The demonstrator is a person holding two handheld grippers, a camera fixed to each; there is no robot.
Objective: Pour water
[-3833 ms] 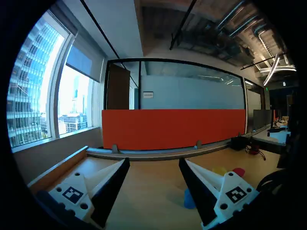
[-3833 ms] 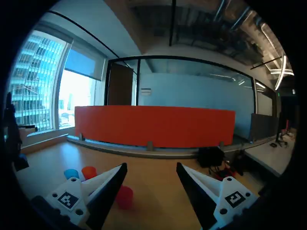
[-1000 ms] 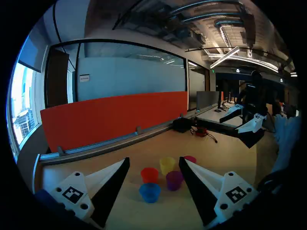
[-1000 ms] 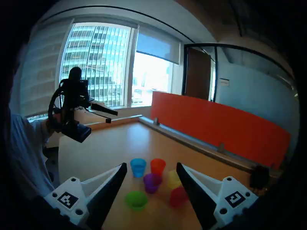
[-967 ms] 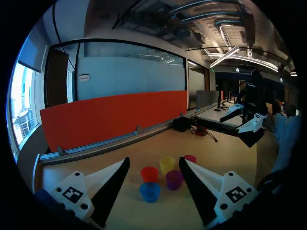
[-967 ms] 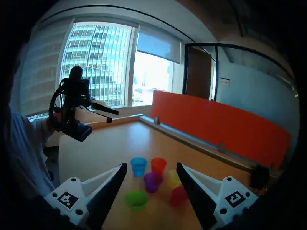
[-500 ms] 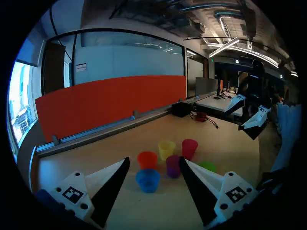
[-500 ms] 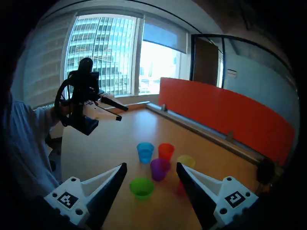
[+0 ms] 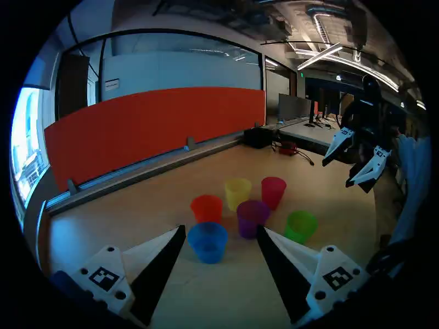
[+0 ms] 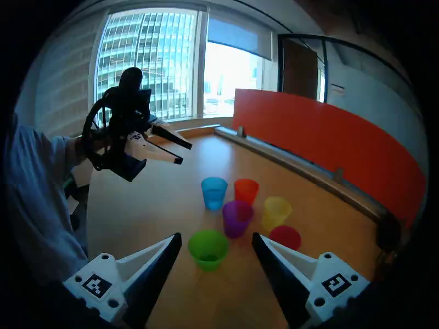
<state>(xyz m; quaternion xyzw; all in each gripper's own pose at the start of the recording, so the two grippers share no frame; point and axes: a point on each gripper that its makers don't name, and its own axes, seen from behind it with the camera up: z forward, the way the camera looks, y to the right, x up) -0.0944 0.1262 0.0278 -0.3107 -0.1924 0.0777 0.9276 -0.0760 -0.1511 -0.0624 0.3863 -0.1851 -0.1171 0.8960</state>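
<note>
Six small plastic cups stand upright in a cluster on the wooden table. In the left gripper view they are blue [image 9: 207,242], orange [image 9: 207,208], yellow [image 9: 237,193], pink-red [image 9: 273,192], purple [image 9: 252,217] and green [image 9: 300,226]. My left gripper [image 9: 219,227] is open above the table, with the blue cup just beyond its fingertips. My right gripper [image 10: 215,234] is open too, and the green cup [image 10: 208,249] stands just ahead between its fingers, untouched. Behind the green cup stand the purple [image 10: 237,217], blue [image 10: 213,192] and orange [image 10: 246,191] cups. I cannot see water in any cup.
The wooden table [image 9: 329,203] runs to an orange partition [image 9: 153,126] with a metal rail. A black bag and cables [image 9: 258,137] lie at the far end. A hand and pale sleeve [image 10: 33,181] hold the other gripper [image 10: 185,154] at the left, by the windows.
Both views have tipped down and drawn closer to the cups, which now look larger, and all six show in the left gripper view. Both grippers stayed open.
</note>
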